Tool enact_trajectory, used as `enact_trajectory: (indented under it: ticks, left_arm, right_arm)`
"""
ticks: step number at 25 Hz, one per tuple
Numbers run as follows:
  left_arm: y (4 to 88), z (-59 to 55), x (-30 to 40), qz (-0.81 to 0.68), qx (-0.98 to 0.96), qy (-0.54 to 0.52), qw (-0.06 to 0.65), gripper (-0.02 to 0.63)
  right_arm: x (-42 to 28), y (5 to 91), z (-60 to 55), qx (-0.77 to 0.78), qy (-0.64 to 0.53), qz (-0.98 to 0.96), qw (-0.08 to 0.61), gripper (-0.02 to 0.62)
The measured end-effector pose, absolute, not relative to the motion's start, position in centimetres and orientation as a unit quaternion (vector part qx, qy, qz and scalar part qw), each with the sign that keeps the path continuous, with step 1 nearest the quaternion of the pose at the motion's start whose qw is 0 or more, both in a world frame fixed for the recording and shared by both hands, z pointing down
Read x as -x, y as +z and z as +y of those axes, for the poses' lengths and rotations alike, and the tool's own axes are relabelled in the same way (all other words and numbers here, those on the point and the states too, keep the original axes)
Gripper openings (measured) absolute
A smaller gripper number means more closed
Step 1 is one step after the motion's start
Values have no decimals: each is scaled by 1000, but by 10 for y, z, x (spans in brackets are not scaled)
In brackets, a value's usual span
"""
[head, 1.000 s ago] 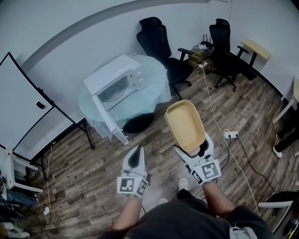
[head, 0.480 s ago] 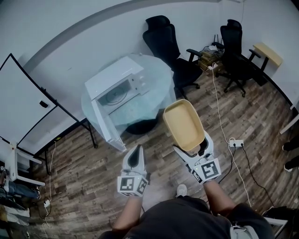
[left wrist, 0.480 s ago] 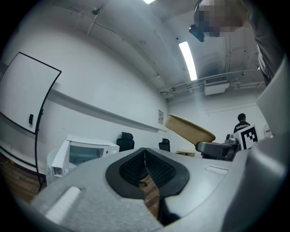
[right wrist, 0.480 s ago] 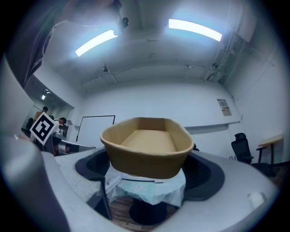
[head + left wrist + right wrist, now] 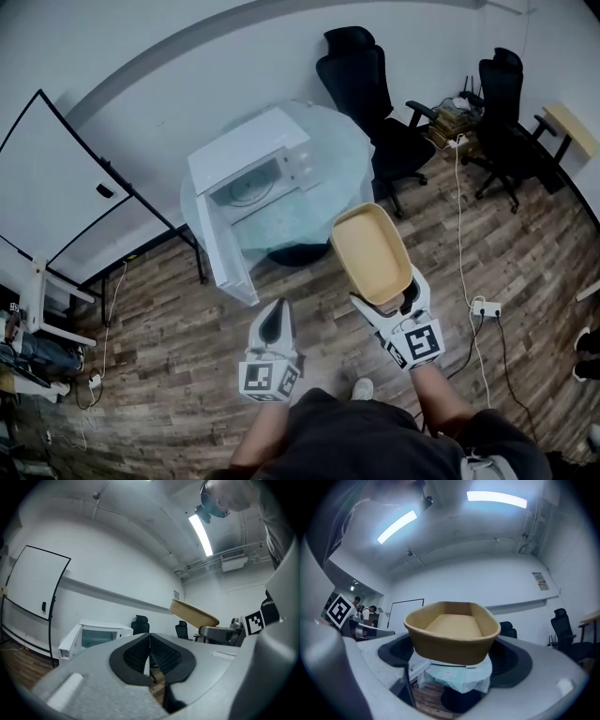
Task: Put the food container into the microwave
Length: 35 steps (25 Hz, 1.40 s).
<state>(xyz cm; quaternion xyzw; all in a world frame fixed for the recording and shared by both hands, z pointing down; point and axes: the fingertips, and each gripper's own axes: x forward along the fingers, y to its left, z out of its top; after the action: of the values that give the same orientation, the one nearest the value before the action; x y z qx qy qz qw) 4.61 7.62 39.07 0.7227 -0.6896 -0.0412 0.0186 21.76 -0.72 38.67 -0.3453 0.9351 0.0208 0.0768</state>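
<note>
step: carry to microwave (image 5: pixel 248 152), door open, well ahead of fingertips | right gripper (image 5: pixel 386 294): clamped wide on food container (image 5: pixel 370 248), near end between fingers | left gripper (image 5: pixel 277 311): pinched together, empty | next: approach, slide container in level

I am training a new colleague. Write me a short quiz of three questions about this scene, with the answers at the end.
1. True or false: the microwave on the round table has its door open.
2. Where is the food container? A. on the table. B. held in the right gripper. C. inside the microwave.
3. Fill in: the fingers of the left gripper are ____, with nothing between them.
Key: 1 true; 2 B; 3 shut.
</note>
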Motion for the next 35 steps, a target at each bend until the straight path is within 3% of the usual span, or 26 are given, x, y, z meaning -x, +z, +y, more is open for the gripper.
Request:
enact_trajectory:
  ticks: [35]
  left_arm:
    - [370, -51, 148, -719, -692, -64, -16, 6]
  right_arm:
    - [5, 366, -145, 284, 57, 956, 49, 505]
